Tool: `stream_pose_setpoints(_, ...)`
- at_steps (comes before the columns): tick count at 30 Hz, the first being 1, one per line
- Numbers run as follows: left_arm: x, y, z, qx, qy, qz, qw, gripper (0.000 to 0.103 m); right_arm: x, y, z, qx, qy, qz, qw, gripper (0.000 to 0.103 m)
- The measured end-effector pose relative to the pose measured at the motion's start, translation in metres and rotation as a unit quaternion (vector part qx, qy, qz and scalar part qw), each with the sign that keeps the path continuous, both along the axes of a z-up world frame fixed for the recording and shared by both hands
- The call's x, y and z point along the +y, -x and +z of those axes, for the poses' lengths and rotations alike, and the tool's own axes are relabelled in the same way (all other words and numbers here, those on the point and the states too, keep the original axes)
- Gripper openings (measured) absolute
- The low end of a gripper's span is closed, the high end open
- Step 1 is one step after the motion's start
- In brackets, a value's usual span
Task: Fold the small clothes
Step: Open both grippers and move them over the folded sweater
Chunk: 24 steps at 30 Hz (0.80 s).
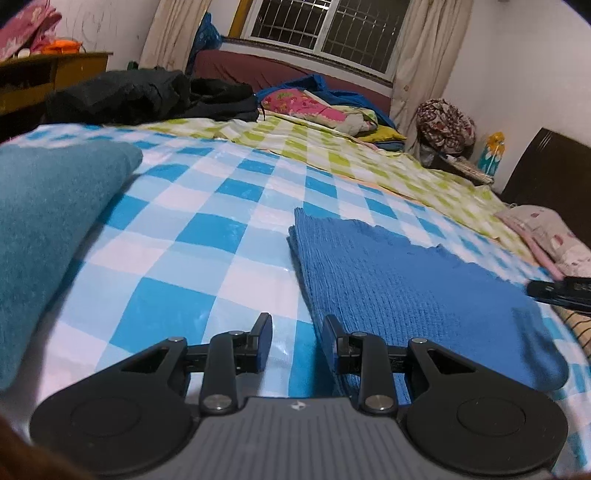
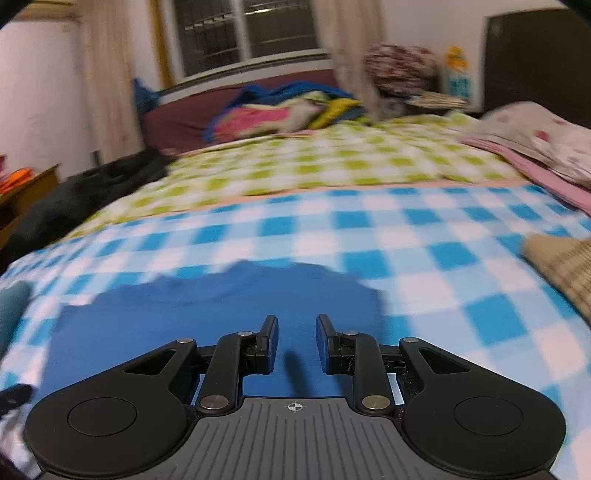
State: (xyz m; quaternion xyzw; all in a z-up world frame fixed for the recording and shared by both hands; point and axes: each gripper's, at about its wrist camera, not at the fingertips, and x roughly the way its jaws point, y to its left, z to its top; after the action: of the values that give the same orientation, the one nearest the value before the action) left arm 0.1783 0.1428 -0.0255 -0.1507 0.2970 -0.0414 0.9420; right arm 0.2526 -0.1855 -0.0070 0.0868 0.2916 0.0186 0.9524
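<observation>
Blue knit garment (image 1: 406, 280) flat, long axis cross-bed; both hand-held grippers (image 1: 297, 345) (image 2: 296, 343) slightly open, empty.

- One blue knitted garment (image 1: 399, 280) is lying flat on the bed (image 1: 207, 236).
- One teal folded cloth (image 1: 48, 221) is lying at the left.
- One striped beige cloth (image 2: 565, 266) is lying at the right edge.
- Two checked covers are showing: one blue-and-white cover (image 2: 369, 229) and one green-and-white cover (image 2: 314, 166).
- One dark clothes heap (image 1: 147, 96) is sitting at the far left.
- One colourful bedding pile (image 1: 317, 107) is sitting under one window (image 1: 325, 33).
- Two curtains are hanging beside that window.
- Two grippers are showing, each with two fingers.
</observation>
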Motion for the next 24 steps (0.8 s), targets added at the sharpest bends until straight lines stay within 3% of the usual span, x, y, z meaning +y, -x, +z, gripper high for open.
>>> stream_pose_setpoints(8,-0.001,0.006,0.001,-0.001,0.016,-0.024,0.9996,0.035,0.099,-0.023,0.011,0.031,-0.008,0.12,0.992,0.025)
stream_pose_setpoints(11,-0.003,0.006,0.0,0.002,0.02,-0.031,0.9993,0.036,0.132,-0.034,0.015,0.042,-0.006,0.153,0.987,0.031)
stream_pose_setpoints(20,-0.005,0.008,-0.006,0.01,0.034,-0.051,0.9981,0.036,0.209,-0.065,0.008,0.092,0.0,0.208,0.974,0.036)
stream_pose_setpoints(24,-0.005,0.009,-0.007,0.01,0.035,-0.055,0.9978,0.036,0.235,-0.077,0.0,0.117,0.033,0.216,0.969,0.037)
